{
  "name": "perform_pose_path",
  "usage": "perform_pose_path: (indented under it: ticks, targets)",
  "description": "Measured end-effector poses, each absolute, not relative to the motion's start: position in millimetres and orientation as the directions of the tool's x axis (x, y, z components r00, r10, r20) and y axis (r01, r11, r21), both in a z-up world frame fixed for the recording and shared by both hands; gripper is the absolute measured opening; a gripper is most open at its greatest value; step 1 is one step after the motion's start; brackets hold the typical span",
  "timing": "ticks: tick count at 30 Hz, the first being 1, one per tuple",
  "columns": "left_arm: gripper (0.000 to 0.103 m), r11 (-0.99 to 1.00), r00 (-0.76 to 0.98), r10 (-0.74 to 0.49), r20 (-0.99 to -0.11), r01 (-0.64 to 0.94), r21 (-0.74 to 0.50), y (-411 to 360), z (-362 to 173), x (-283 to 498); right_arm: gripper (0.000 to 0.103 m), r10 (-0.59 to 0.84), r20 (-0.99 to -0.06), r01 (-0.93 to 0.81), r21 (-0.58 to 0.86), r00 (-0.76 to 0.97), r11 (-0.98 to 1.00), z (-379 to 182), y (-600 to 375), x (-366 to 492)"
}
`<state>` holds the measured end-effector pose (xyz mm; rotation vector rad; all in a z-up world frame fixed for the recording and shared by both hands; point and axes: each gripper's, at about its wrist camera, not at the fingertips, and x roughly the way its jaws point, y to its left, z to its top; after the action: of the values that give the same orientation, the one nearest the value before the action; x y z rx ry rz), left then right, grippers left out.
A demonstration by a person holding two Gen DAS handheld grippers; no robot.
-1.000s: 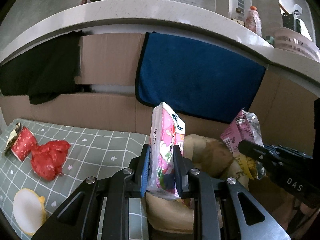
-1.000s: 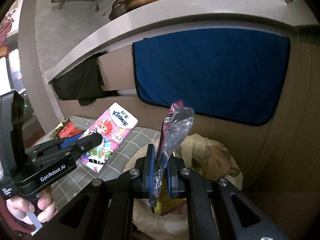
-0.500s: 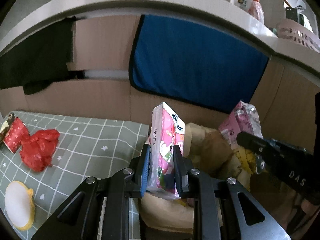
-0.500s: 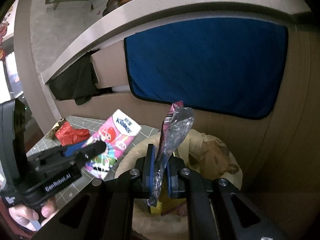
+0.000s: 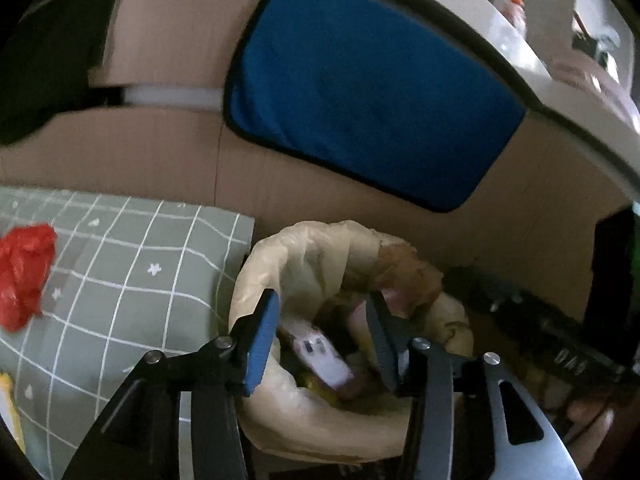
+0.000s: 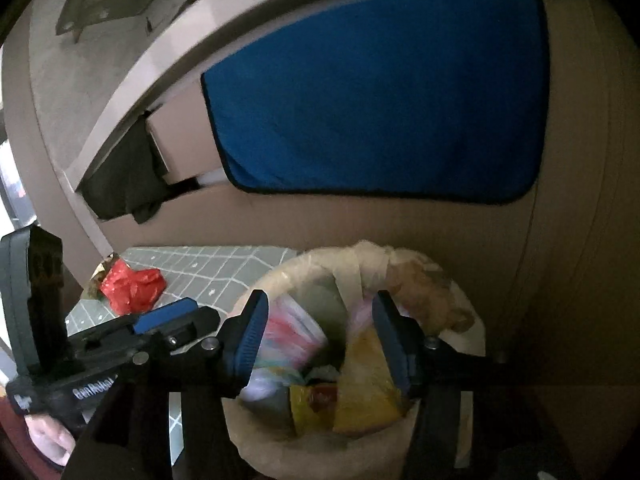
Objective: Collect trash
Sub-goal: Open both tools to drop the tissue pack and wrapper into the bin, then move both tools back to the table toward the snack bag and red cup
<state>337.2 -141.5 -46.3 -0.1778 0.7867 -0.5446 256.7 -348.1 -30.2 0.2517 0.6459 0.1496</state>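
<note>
Both our left hand-held gripper (image 5: 324, 336) and right hand-held gripper (image 6: 320, 336) have just sprung wide, empty, above the beige bag-lined bin (image 5: 276, 264); at nine o'clock on the desk (image 5: 132, 264), the crumpled red plastic wrapper (image 5: 22, 272) looks light, soft: pinch a raised fold

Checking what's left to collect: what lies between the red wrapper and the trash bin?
Only bare green checked cloth lies between the red wrapper and the trash bin, clearest in the right wrist view.
</note>
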Motion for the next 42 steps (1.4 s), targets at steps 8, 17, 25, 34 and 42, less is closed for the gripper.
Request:
perform_pose_path:
  ticks: [8, 17, 25, 34, 42]
  targets:
    - [0.047, 0.907, 0.692, -0.42, -0.587, 0.347, -0.24, -93, -16, 316, 0.052, 0.175, -0.59, -0.051, 0.221, 0.788, 0.974, -30, -336, 250]
    - [0.047, 0.971, 0.816, -0.239, -0.527, 0.213, -0.11, 14, 11, 283, 0.052, 0.125, -0.552, -0.111, 0.059, 0.824, 0.992, -10, -268, 244]
    - [0.047, 0.967, 0.877, 0.031, -0.479, -0.149, -0.209, 165, 33, 260, 0.052, 0.272, -0.586, -0.271, 0.092, 0.764, 0.958, -16, -196, 256]
    - [0.047, 0.922, 0.809, 0.296, -0.508, -0.381, -0.07, 254, 45, 233, 0.052, 0.418, -0.6, -0.419, 0.147, 0.683, 0.896, -17, -116, 294]
    - [0.047, 0.957, 0.809, 0.165, -0.564, -0.27, -0.106, 280, 20, 243, 0.051, 0.538, -0.635, -0.606, 0.137, 0.554, 0.784, -5, -6, 339]
